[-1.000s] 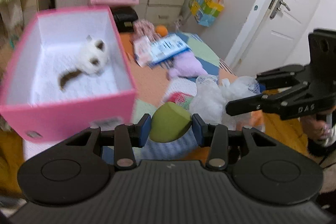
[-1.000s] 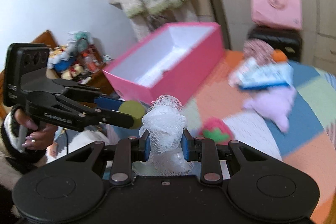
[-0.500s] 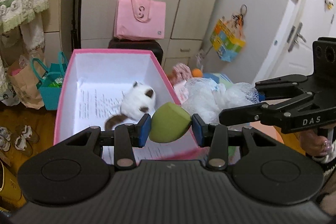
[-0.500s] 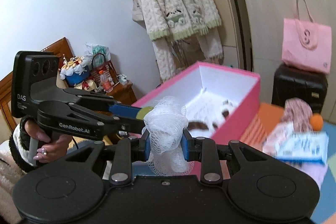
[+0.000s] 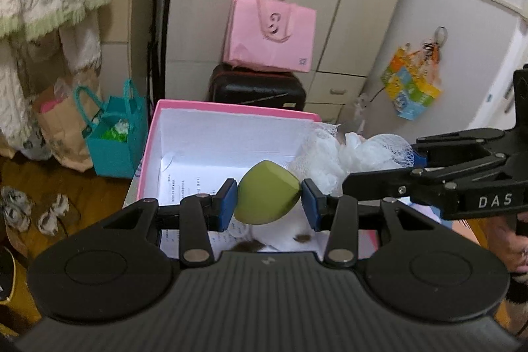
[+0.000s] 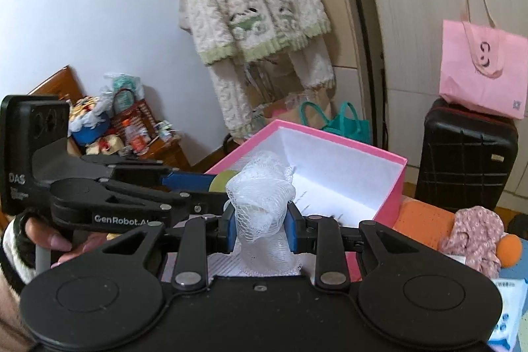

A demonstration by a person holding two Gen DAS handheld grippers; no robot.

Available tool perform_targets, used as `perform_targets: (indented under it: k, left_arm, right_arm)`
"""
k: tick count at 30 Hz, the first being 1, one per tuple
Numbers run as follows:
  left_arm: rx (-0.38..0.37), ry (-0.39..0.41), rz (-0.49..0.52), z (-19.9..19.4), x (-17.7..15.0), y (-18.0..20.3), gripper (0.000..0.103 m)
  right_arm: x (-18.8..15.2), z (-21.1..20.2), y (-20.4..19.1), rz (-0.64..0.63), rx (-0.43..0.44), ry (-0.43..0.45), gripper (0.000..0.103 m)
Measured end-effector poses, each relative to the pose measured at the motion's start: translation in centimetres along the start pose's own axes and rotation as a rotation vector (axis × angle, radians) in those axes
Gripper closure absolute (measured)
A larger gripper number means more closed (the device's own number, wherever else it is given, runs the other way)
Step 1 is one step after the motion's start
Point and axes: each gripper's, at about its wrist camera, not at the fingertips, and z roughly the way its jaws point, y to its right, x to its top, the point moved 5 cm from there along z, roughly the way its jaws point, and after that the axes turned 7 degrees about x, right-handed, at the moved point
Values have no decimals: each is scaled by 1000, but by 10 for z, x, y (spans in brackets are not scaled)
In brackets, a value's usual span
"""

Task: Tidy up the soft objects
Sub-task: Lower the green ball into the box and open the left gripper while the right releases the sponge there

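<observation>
My left gripper is shut on a green egg-shaped sponge and holds it over the open pink box. My right gripper is shut on a white mesh bath puff, also over the pink box. The puff shows in the left wrist view at the box's right side. A white and brown plush cat lies inside the box, mostly hidden under my left gripper. The green sponge shows in the right wrist view beside the puff.
A black suitcase with a pink bag on it stands behind the box. A teal bag sits on the floor at left. A floral cloth, an orange ball and a wipes pack lie on the bed.
Both grippers moved forward and now hang over the pink box with their objects. The plush cat has slid out of sight under my left gripper.
</observation>
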Motion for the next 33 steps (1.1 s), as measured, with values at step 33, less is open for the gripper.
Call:
perform_targets:
  k: [33]
  left_arm:
    - [213,-10,88,-5,-11,-1,36]
  right_arm:
    - [-10,8,16,-139,-146,-42,51]
